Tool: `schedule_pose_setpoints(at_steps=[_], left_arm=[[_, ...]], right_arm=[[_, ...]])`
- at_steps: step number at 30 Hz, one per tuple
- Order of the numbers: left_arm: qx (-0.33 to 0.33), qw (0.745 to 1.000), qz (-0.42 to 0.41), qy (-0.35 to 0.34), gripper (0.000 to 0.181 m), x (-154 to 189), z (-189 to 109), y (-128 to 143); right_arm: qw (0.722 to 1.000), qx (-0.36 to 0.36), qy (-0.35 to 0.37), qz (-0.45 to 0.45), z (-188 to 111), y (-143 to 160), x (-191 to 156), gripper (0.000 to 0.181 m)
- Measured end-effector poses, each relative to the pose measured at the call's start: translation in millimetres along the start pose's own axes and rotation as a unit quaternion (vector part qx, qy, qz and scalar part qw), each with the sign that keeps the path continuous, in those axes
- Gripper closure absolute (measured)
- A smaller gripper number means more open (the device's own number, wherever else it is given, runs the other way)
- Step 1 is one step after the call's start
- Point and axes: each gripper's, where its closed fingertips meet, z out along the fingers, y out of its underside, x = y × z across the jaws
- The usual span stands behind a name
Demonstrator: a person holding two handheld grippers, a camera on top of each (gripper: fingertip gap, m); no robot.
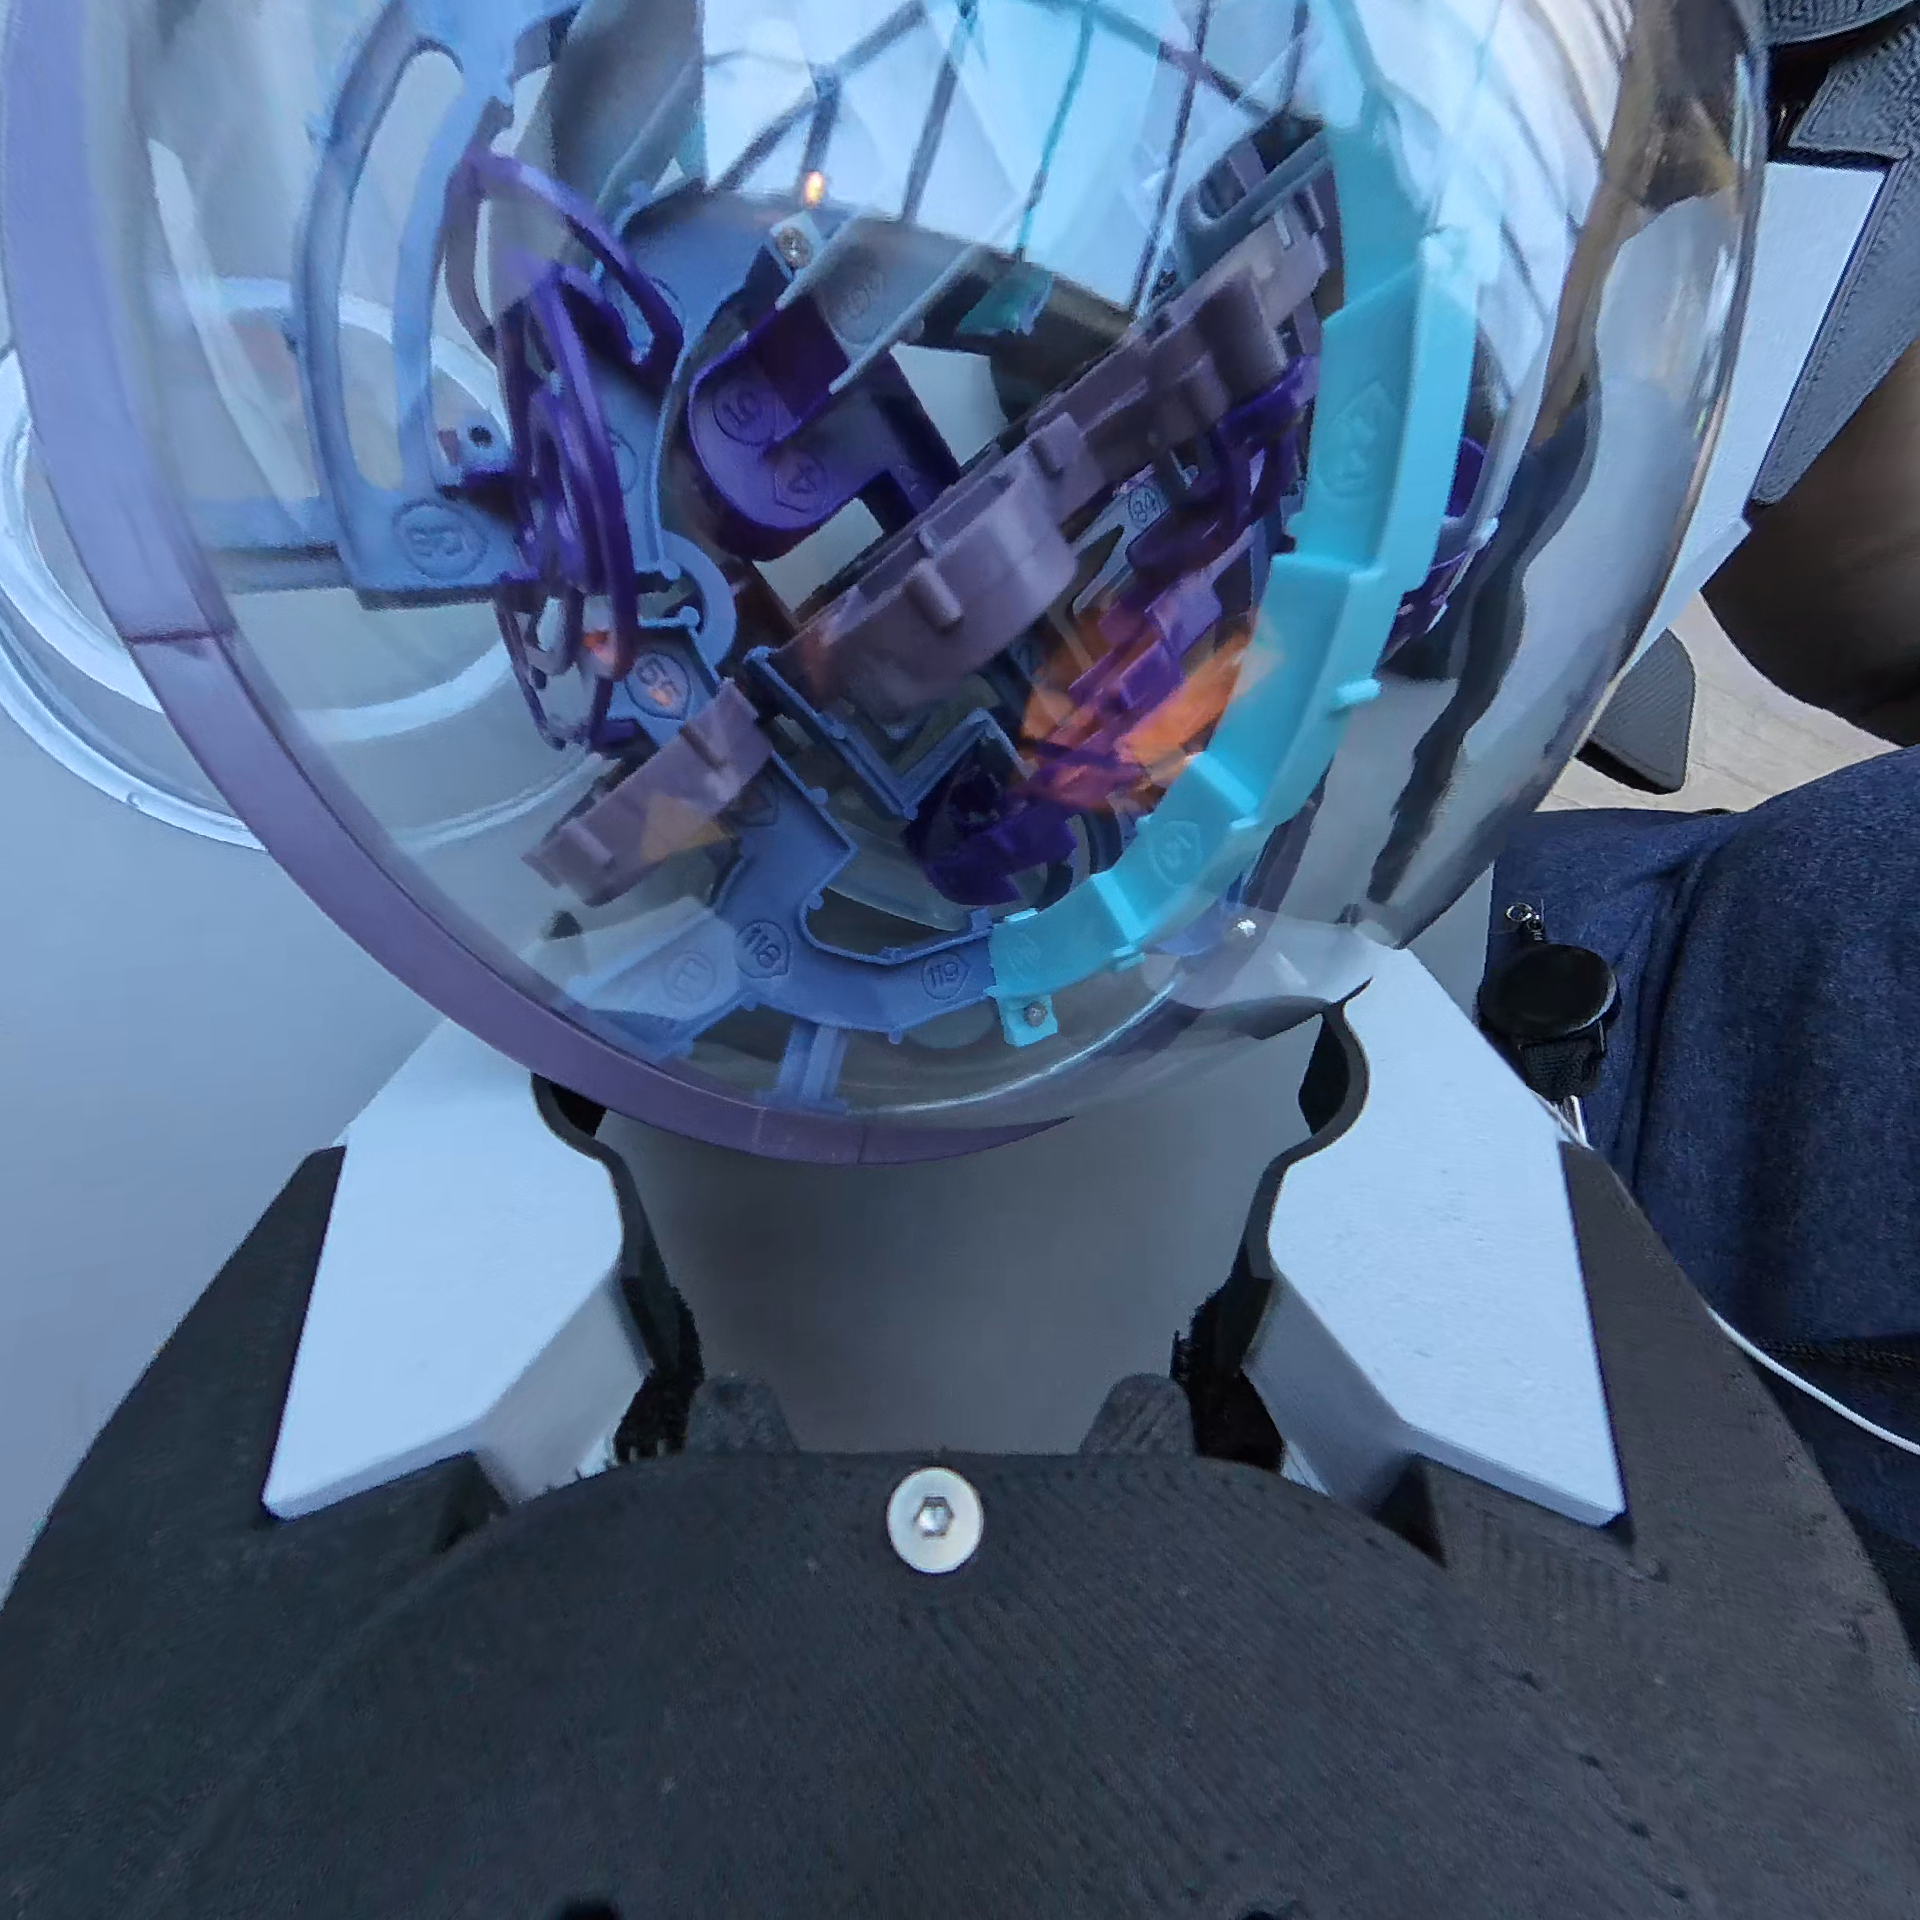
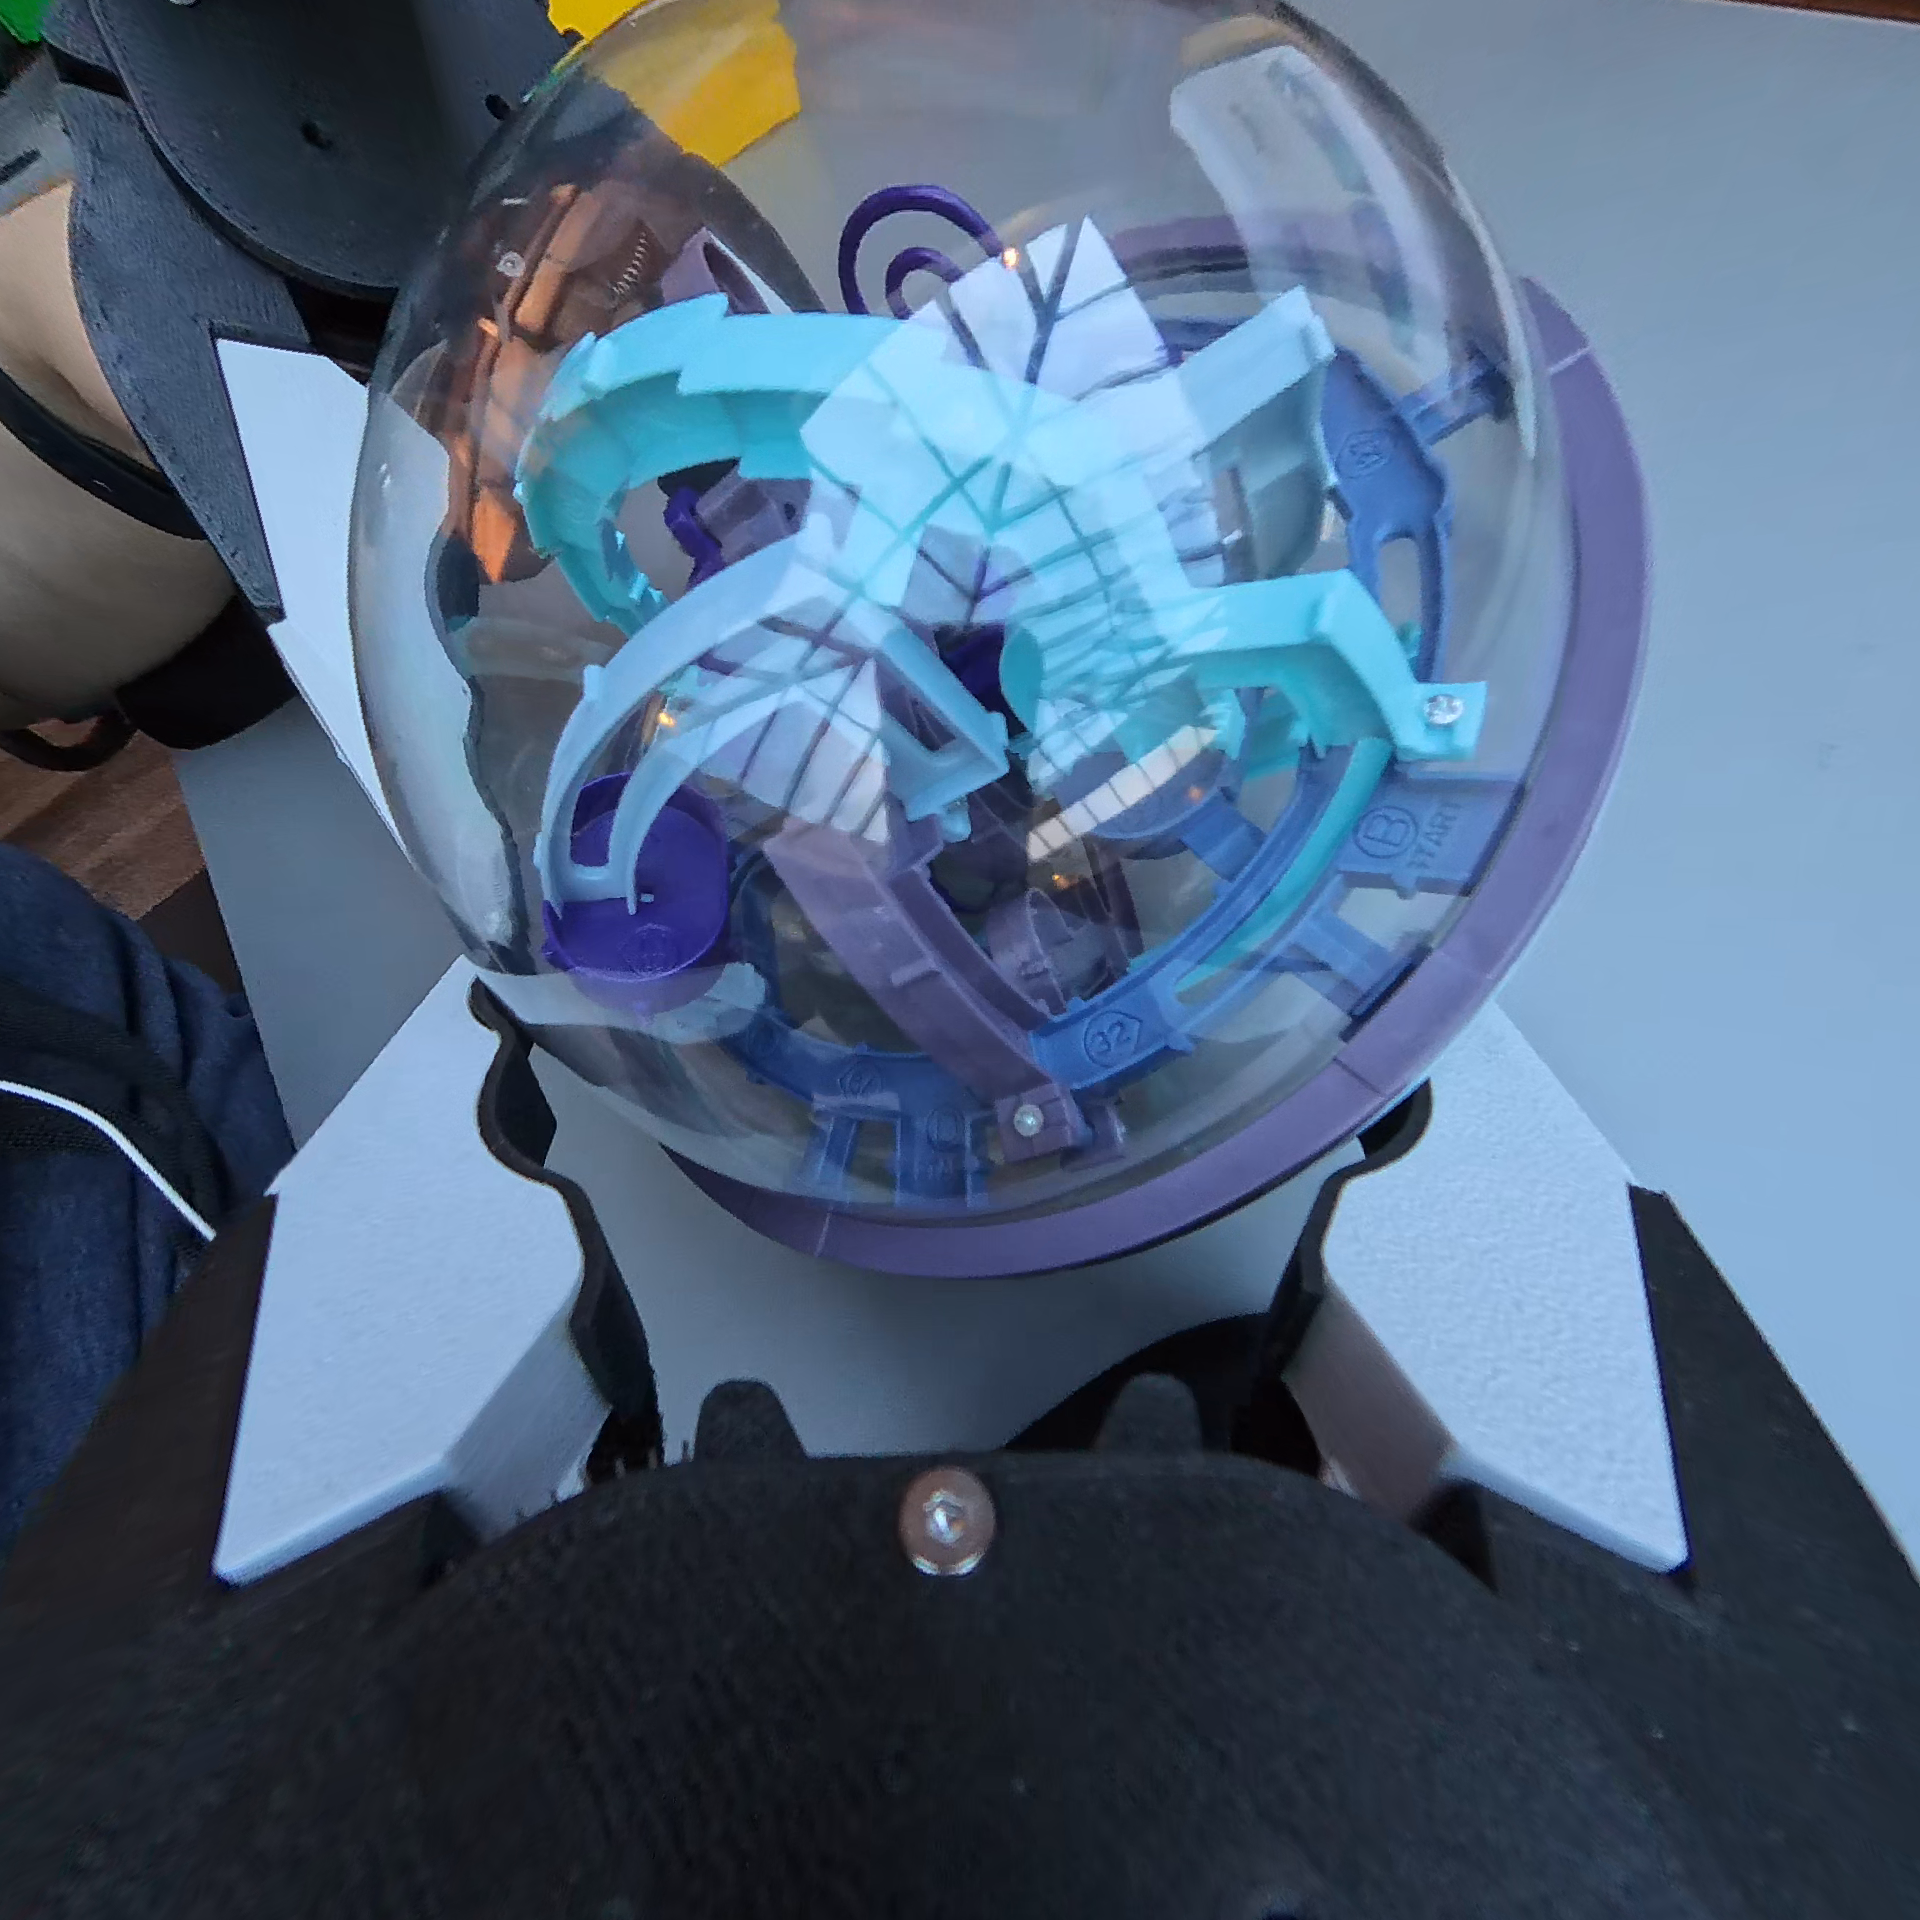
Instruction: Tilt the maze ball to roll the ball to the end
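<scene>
The maze ball point(image 1: 935, 520) is a clear sphere with a purple equator ring and blue, purple and turquoise tracks inside. It is held up off the table between my two grippers. My left gripper point(image 1: 940, 1101) is open wide, its white fingers point(image 1: 468, 1247) cupping the sphere's underside. My right gripper point(image 2: 945, 1081) is open wide too and cups the sphere point(image 2: 987, 675) from the opposite side. Each gripper shows behind the sphere in the other's view: the right one point(image 1: 1849, 260) and the left one point(image 2: 239, 312). I cannot make out the small rolling ball inside.
A clear round dish point(image 1: 62, 644) stands on the white table point(image 2: 1766, 312) left of the sphere. A yellow object point(image 2: 707, 73) lies at the table's far side. A person's dark blue clothing point(image 1: 1714, 1039) is close by, also in the right wrist view point(image 2: 83, 1039).
</scene>
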Motion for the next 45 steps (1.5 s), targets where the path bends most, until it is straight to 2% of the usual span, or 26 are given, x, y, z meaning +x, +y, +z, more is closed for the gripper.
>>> schedule_pose_setpoints(at_steps=[14,36,45], left_arm=[[-0.022,0.999,-0.029,0.017,0.044,-2,-2,-2],[-0.006,0.999,-0.043,0.029,0.044,-13,-2,-11],[0.004,1.000,-0.018,0.010,0.053,-18,-1,-10]], right_arm=[[1.000,-0.006,-0.017,0.026,2,-4,3,0.023],[0.998,-0.013,-0.030,0.046,5,-10,15,0.023],[0.996,0.005,-0.052,0.067,4,-12,18,0.023]])
